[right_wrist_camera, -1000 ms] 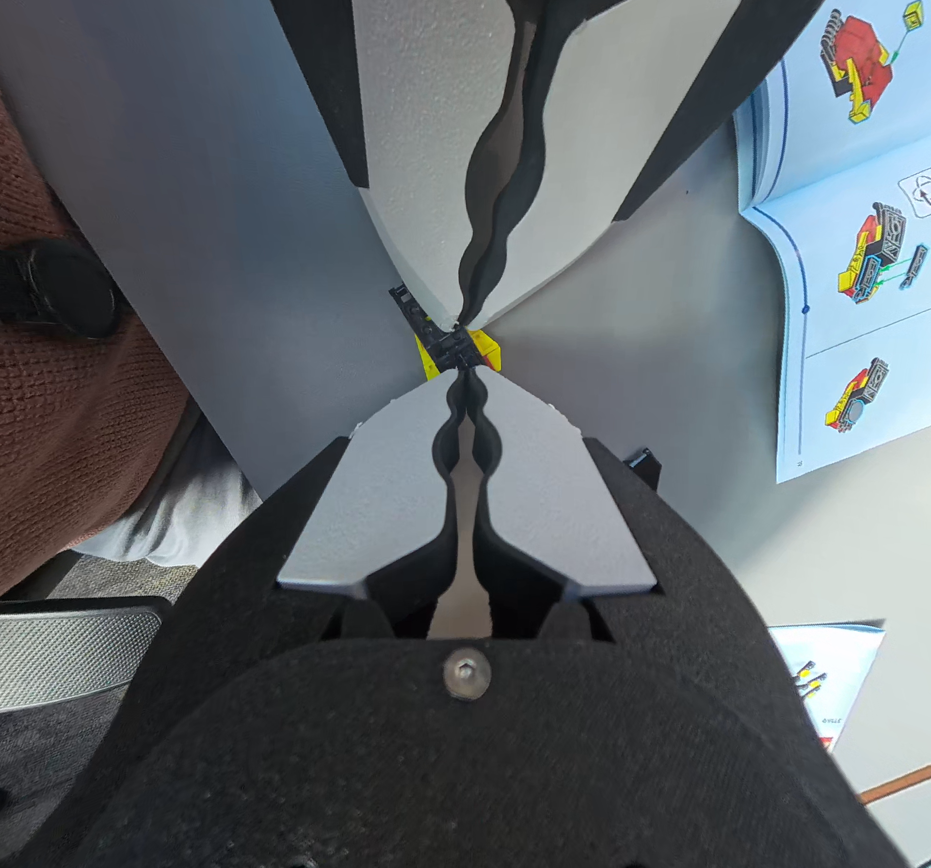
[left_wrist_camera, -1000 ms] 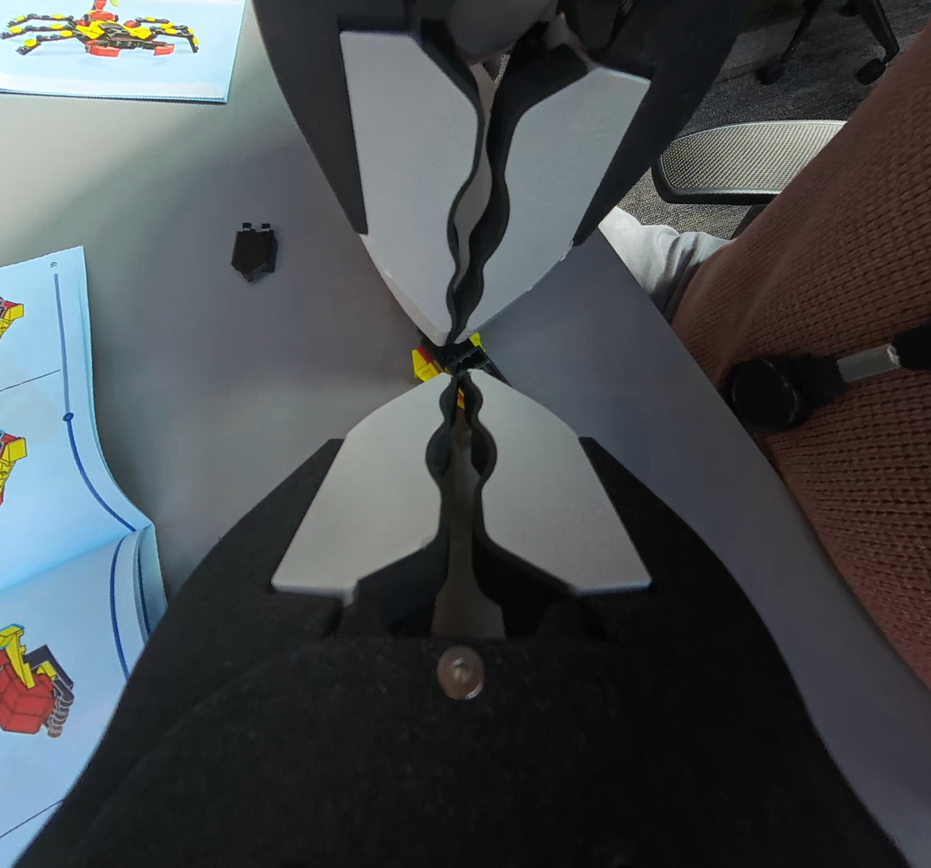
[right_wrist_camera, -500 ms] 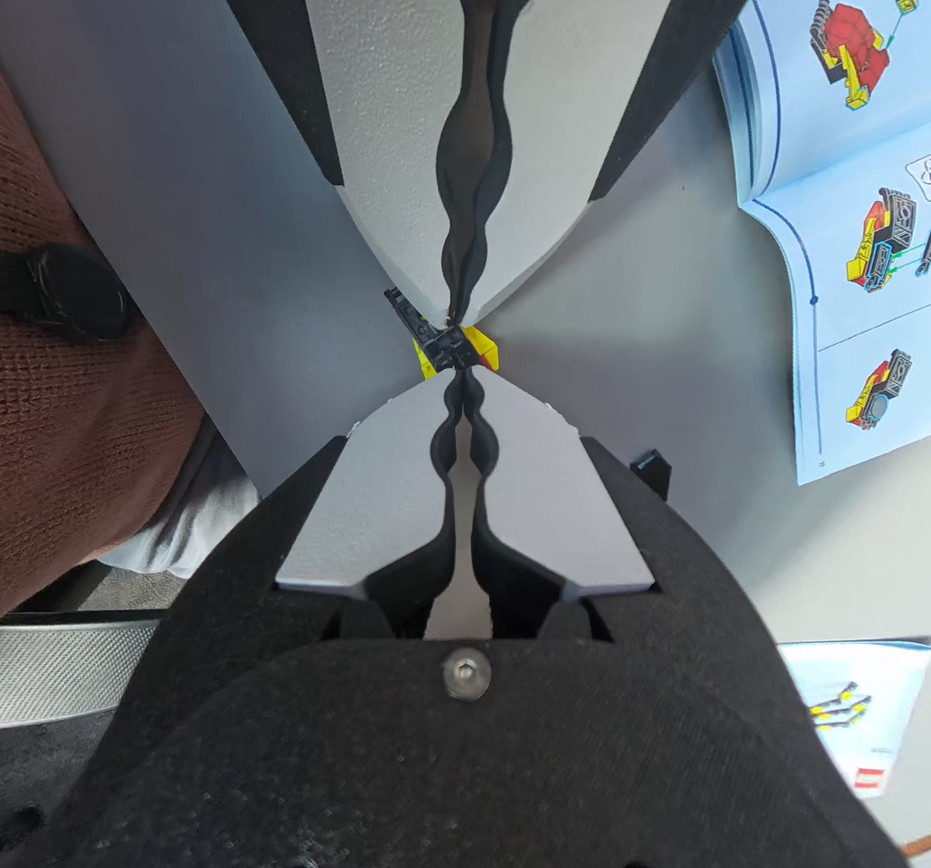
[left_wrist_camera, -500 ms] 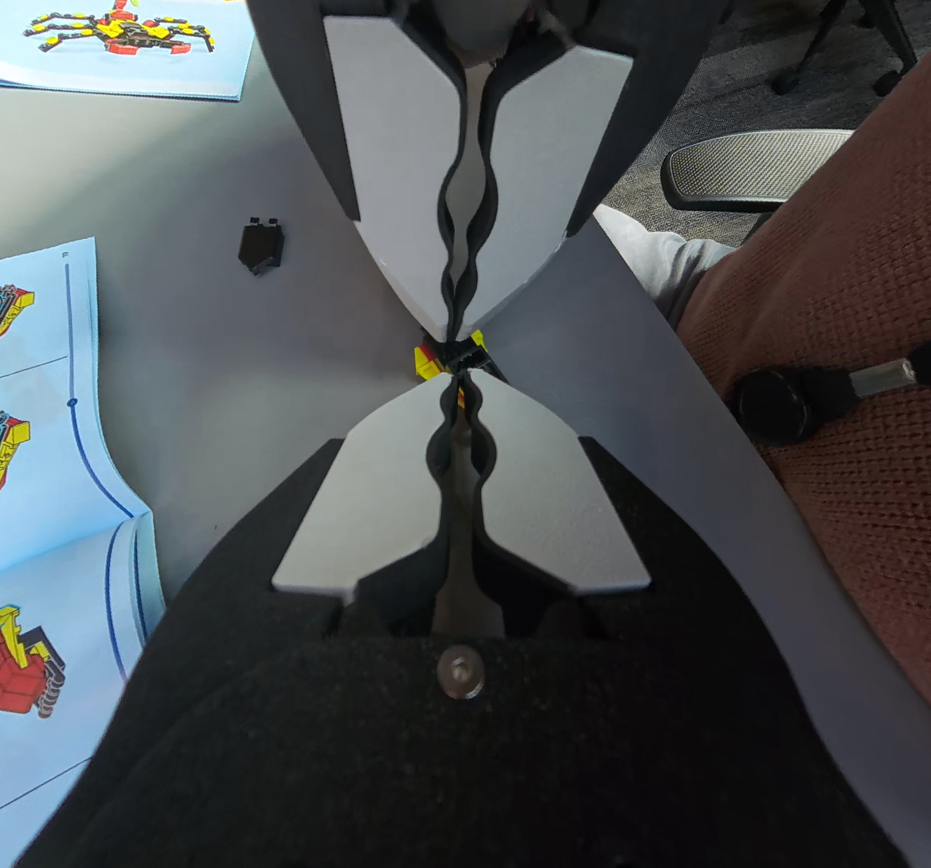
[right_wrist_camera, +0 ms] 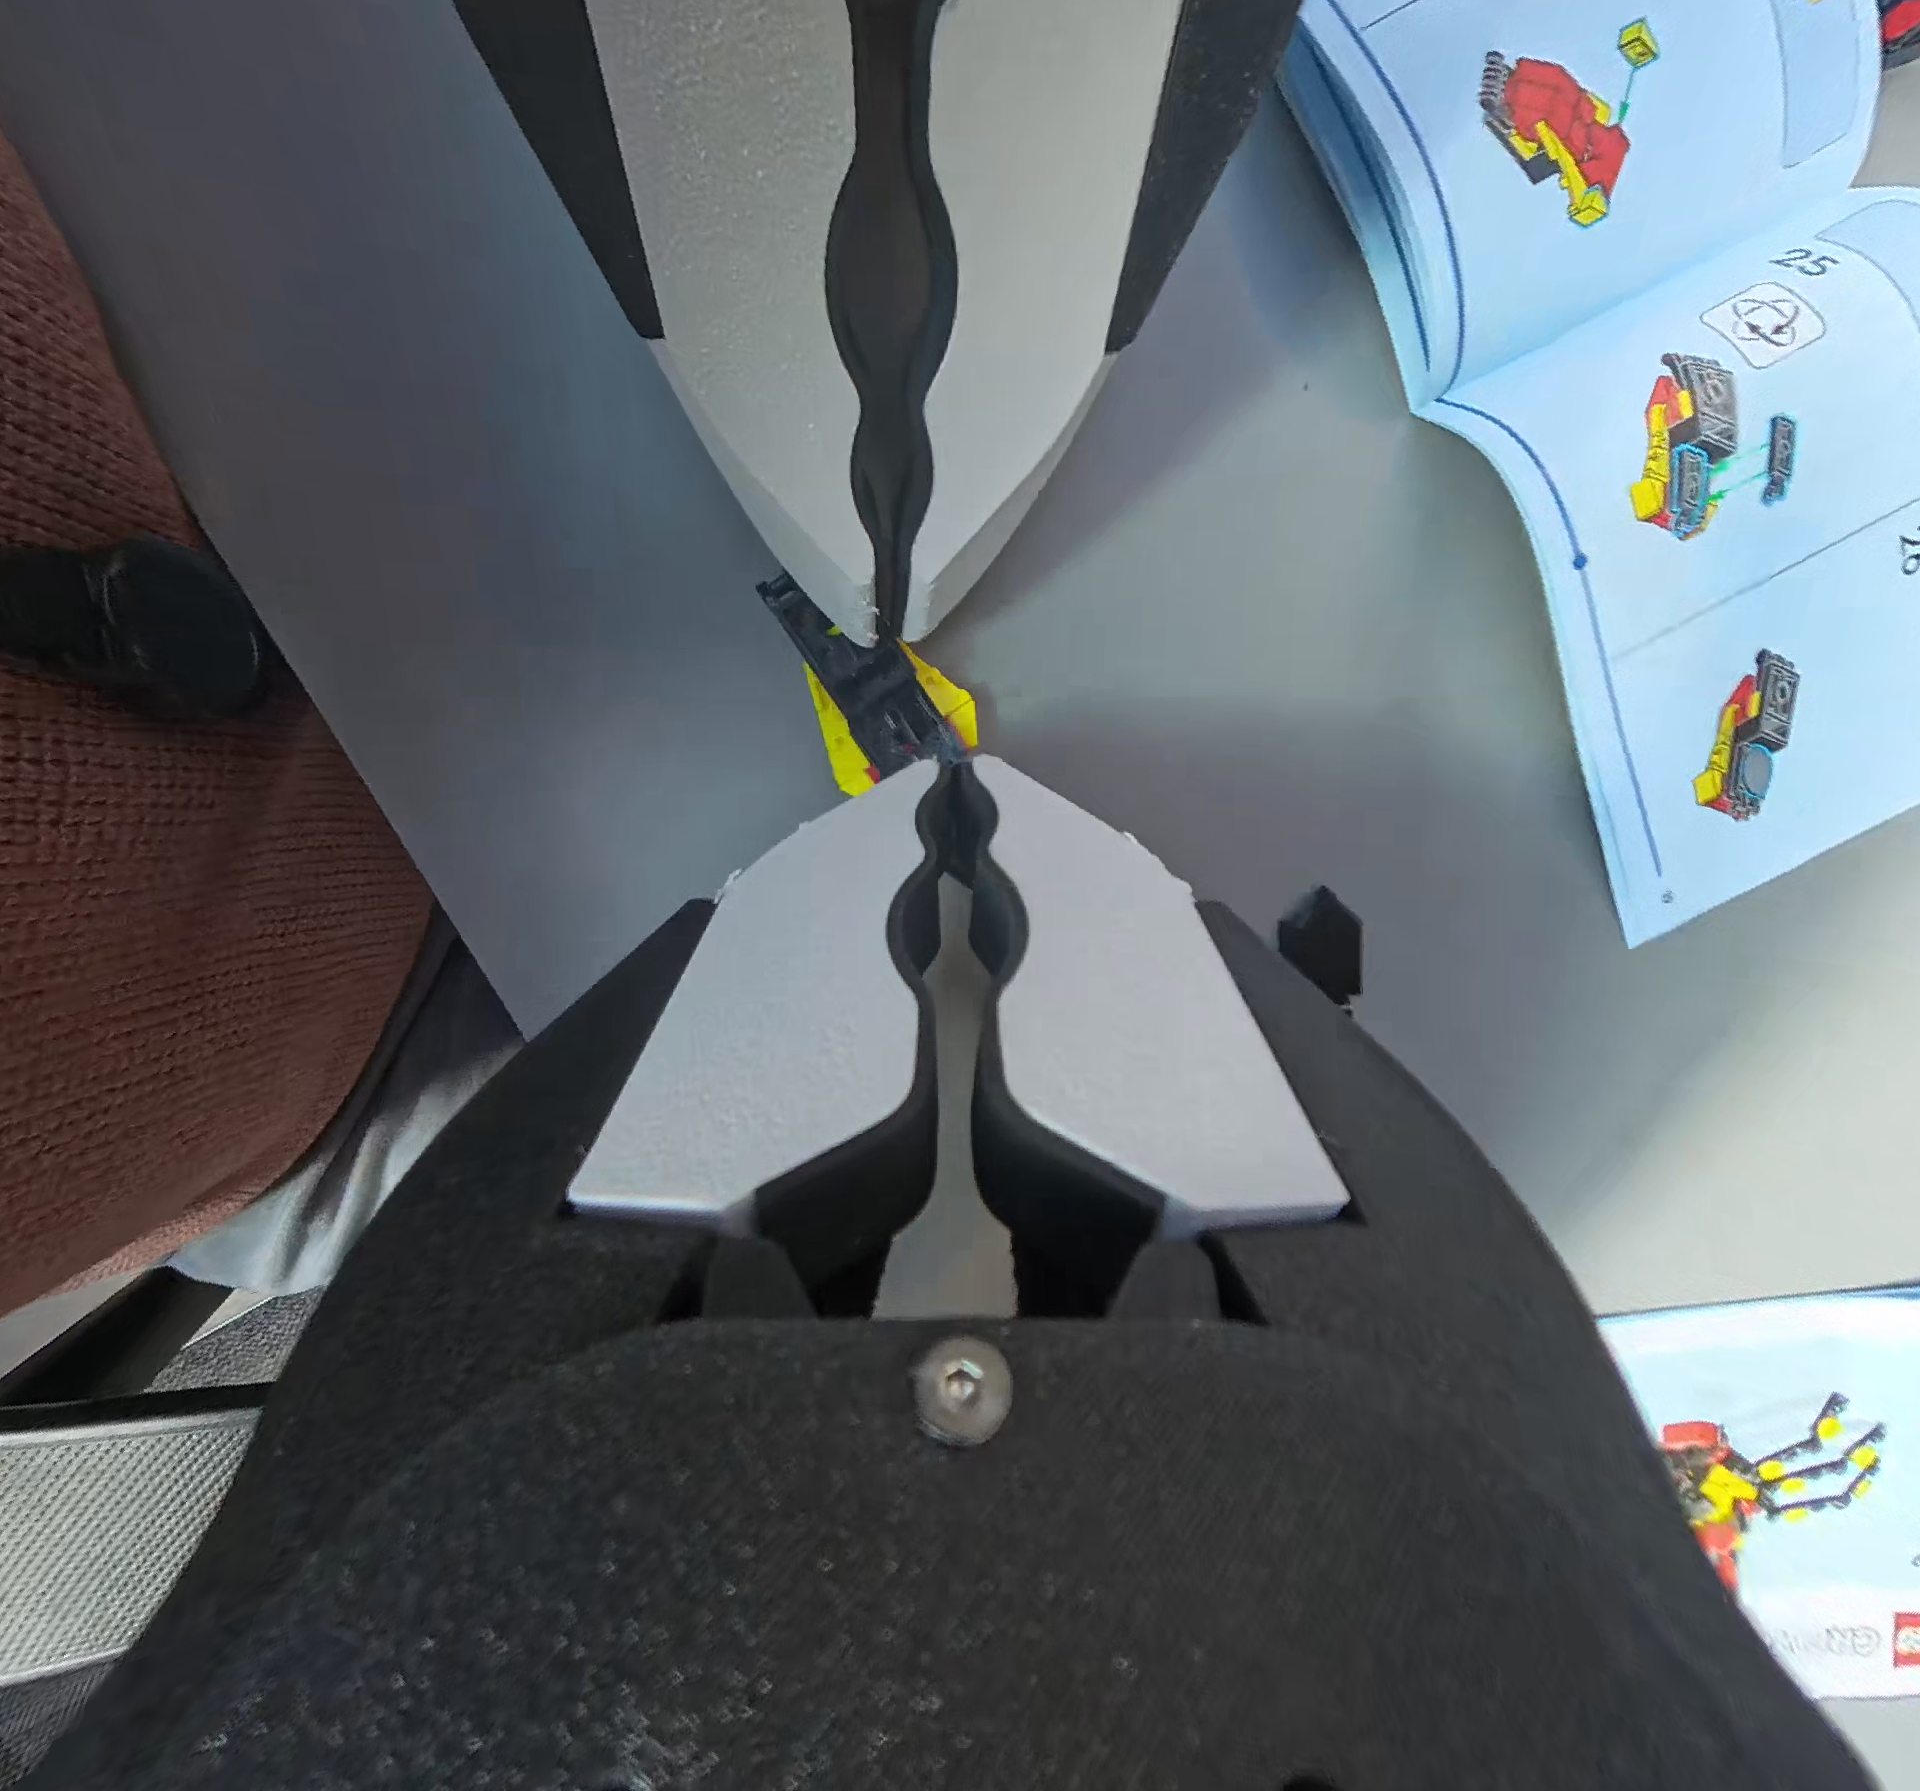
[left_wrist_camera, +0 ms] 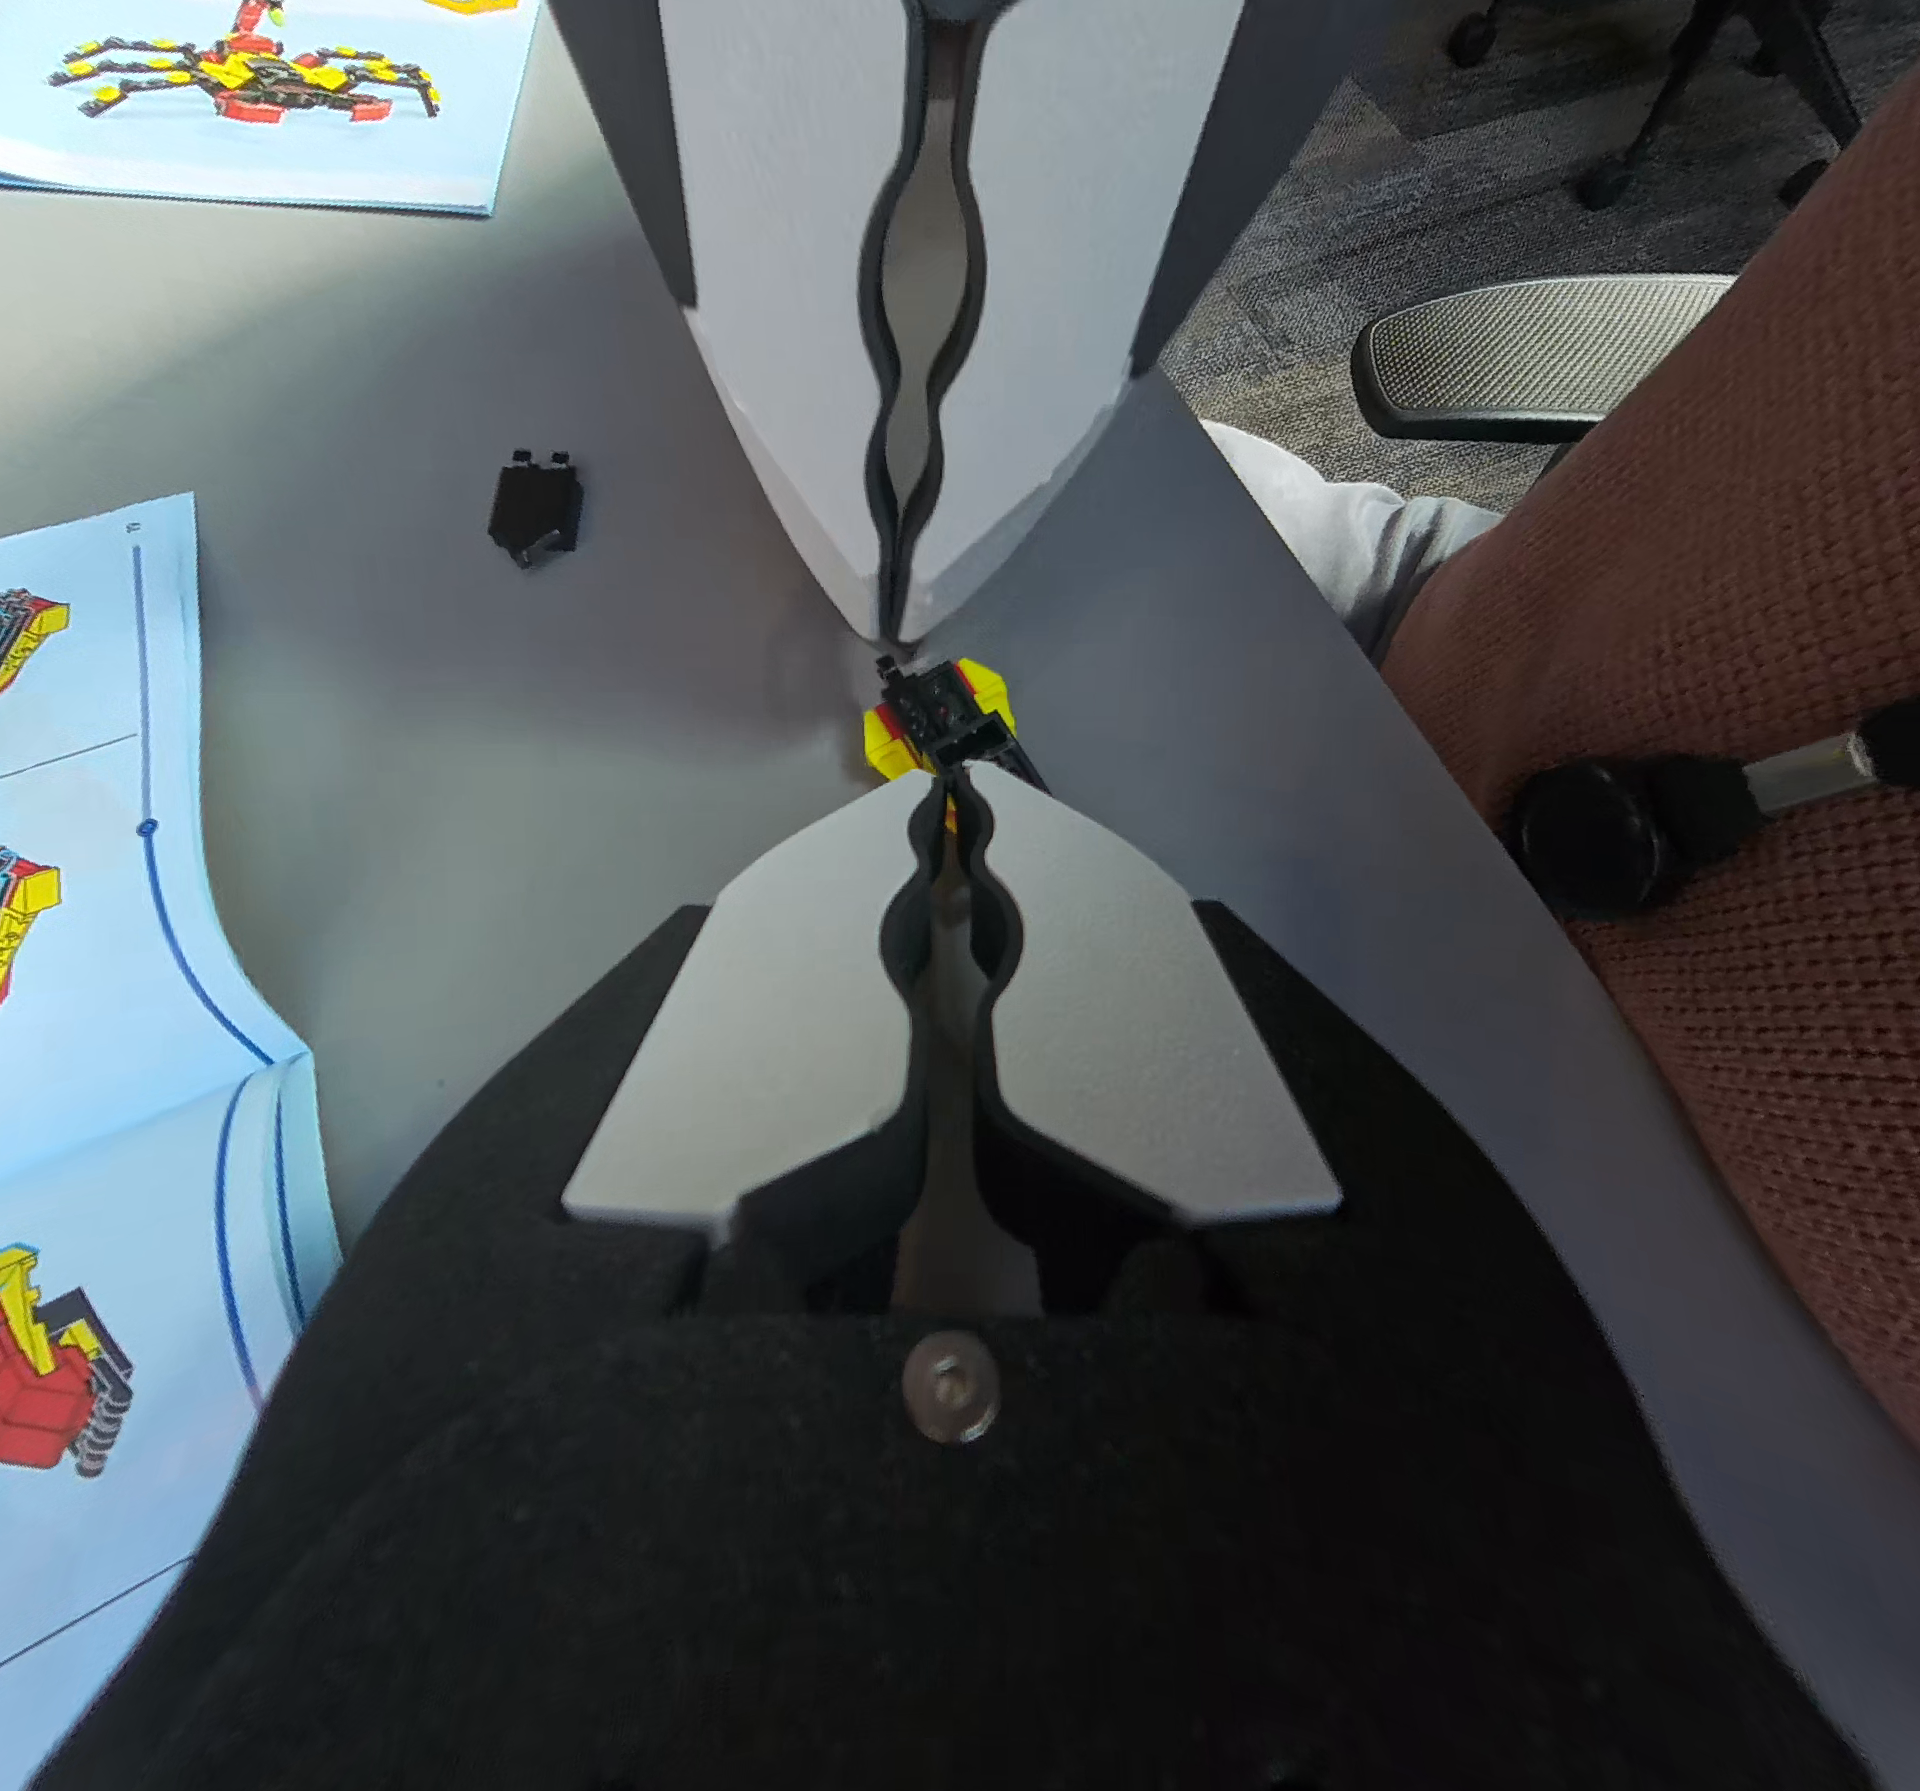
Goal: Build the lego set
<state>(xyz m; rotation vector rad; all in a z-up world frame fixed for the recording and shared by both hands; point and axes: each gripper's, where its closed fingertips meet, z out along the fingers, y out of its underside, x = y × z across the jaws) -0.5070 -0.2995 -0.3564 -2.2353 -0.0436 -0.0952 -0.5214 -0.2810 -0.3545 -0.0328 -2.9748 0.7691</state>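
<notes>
1. Left gripper (left_wrist_camera: 948, 777), nearest in its own wrist view, is pinched on the near end of a small black, yellow and red Lego sub-assembly (left_wrist_camera: 940, 718), held above the grey table (left_wrist_camera: 416, 806).
2. Right gripper (right_wrist_camera: 954, 773) is likewise clamped on the model's opposite end – seen from the left wrist view its tips look pressed together, just touching the bricks.
3. Handling, as I judge it: light, rigid, slippery plastic – joints may pop apart if twisted, so grip flat faces.
4. Farther left lie a loose black brick (left_wrist_camera: 535, 507), an open instruction booklet (left_wrist_camera: 94, 910) and a second booklet (left_wrist_camera: 260, 68).
</notes>
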